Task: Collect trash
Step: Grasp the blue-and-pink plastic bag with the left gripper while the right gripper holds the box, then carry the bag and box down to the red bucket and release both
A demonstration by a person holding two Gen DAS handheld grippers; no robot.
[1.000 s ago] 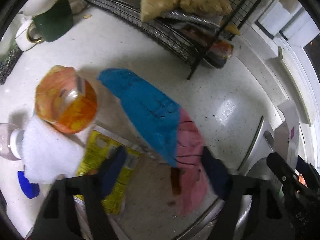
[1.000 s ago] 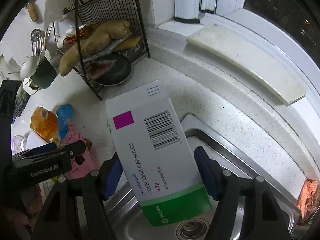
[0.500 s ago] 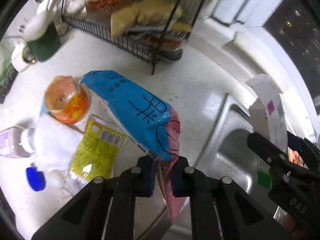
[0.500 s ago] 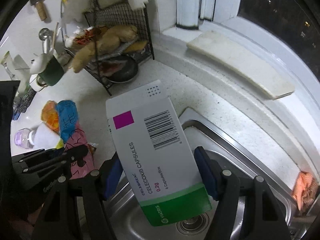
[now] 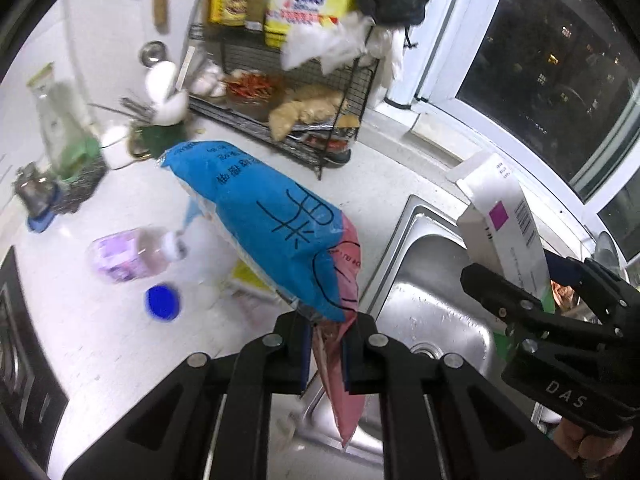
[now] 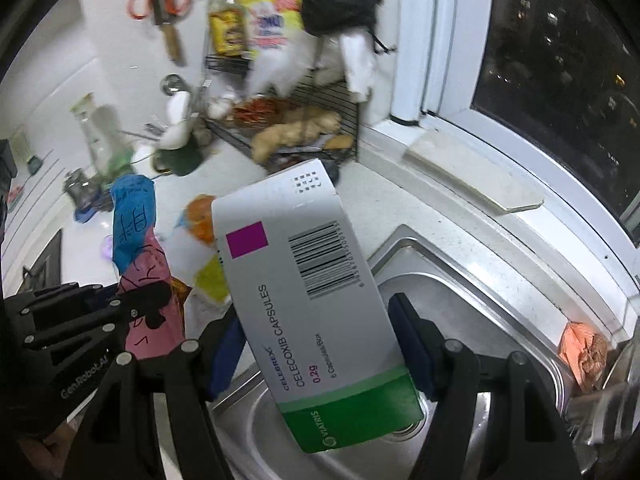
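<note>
My left gripper is shut on a blue and pink plastic wrapper and holds it up above the counter by the sink's edge. The wrapper also shows in the right wrist view. My right gripper is shut on a white, grey and green Celecoxib capsule box, held over the steel sink. The box also shows in the left wrist view. On the counter lie a yellow wrapper, an orange bag, a white tissue, a clear bottle and a blue cap.
A black wire rack with food stands at the back by the window. A green cup with utensils and a glass bottle stand at the left. An orange scrap lies at the sink's right rim.
My left gripper has closed on the blue and pink wrapper and lifted it off the counter. Both grippers have risen and tilted up. The right gripper still holds the box.
</note>
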